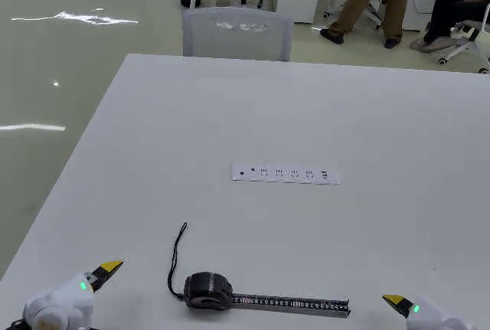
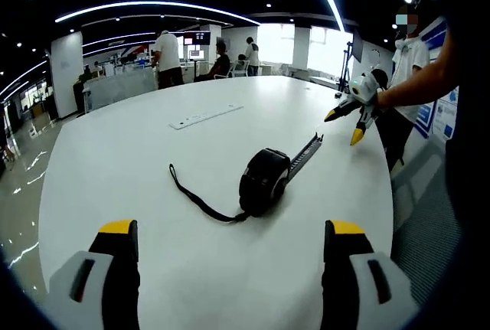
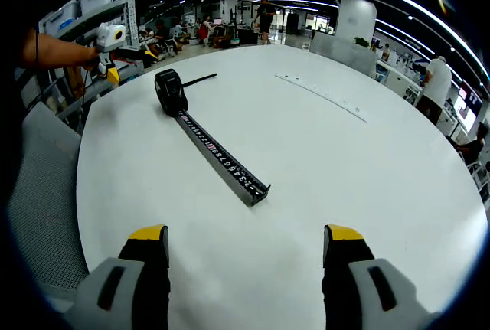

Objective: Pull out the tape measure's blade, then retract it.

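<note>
Your left gripper (image 2: 231, 227) sits at the near edge of the white table (image 1: 306, 100), its jaws spread wide with nothing between them, well short of the tape measure (image 1: 207, 290). To its right a black wrist strap (image 1: 178, 257) trails off the case toward the far side. The case itself rests on the tabletop between your two grippers, and neither one touches it. From the case the blade (image 1: 291, 304) runs out to the right and lies flat on the surface, markings up, with its end hook toward your right gripper (image 3: 246, 232). That gripper also hangs open and empty, close to the hook but apart from it. Judging by how things lie, the pull-out half looks done, since a good stretch of blade is already out. The retraction is what is left. For that you probably need one gripper on the case to steady it and work the release. I can't make out from these views whether a lock is set.
</note>
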